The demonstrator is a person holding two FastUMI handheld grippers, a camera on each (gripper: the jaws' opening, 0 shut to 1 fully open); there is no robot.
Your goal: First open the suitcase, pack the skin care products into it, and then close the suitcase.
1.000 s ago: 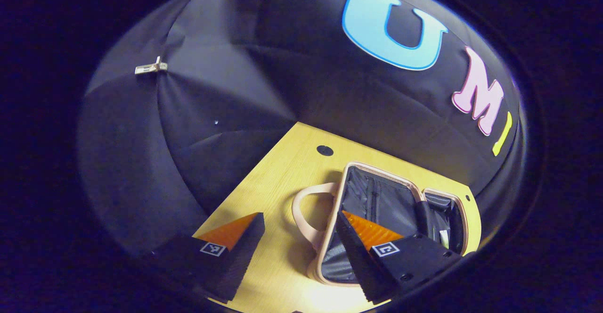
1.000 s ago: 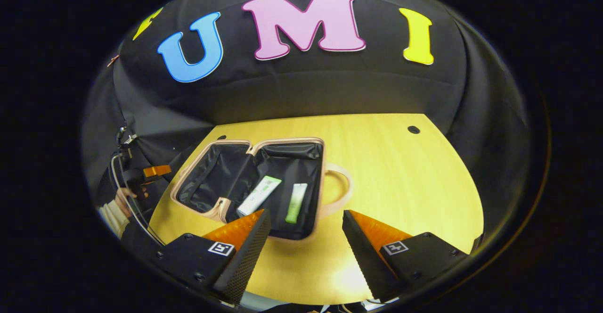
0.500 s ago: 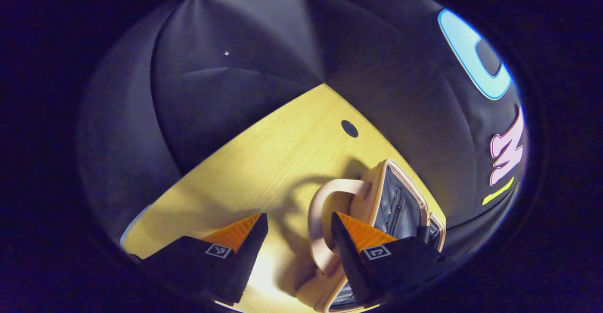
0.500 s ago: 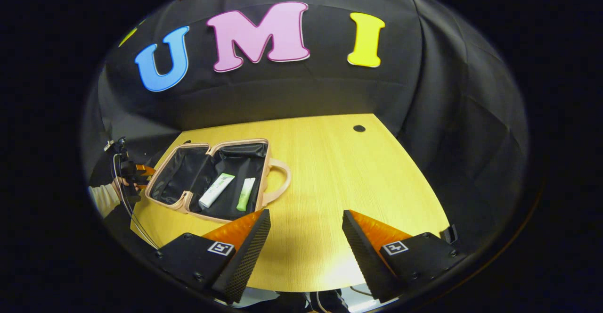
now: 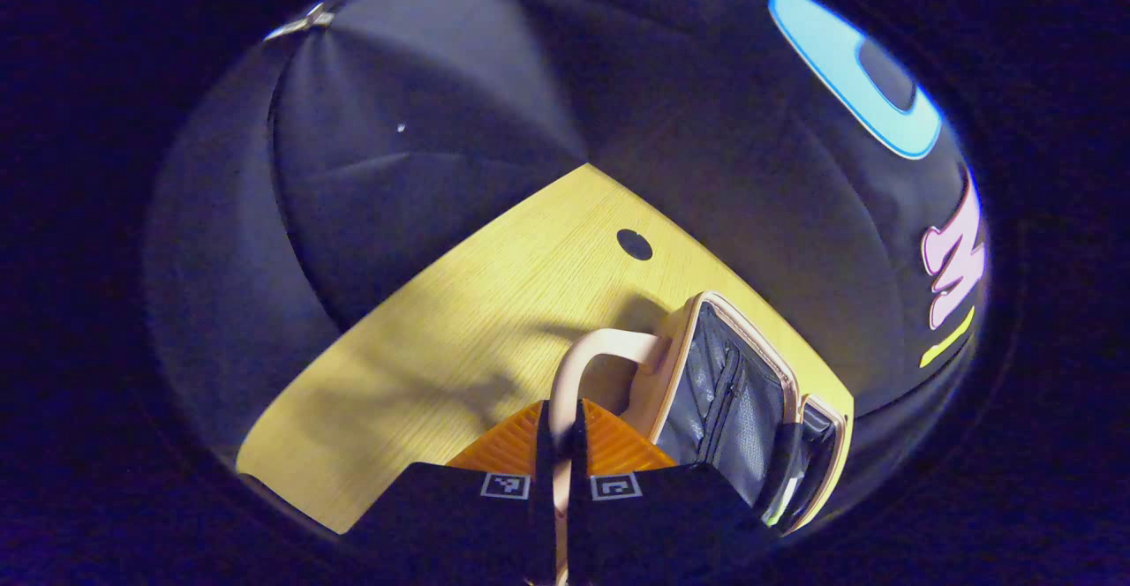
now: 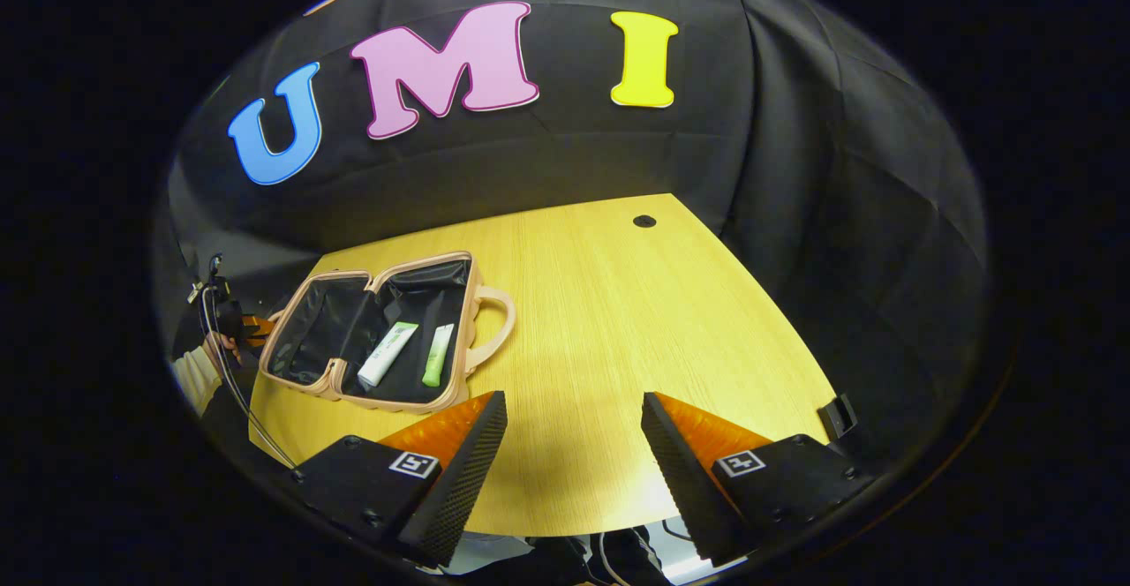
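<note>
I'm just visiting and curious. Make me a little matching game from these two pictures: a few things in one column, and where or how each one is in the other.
Things:
1. left hand-held gripper
2. right hand-held gripper
3. two tubes
4. suitcase

States:
A. lying inside the case
B. open, lid laid flat
C. open above bare table
D. closed on the case's handle

Pairs: 1-D, 2-C, 3-A, 4-B

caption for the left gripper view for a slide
Left hand-held gripper shut on the handle of the open suitcase on the table.
</note>
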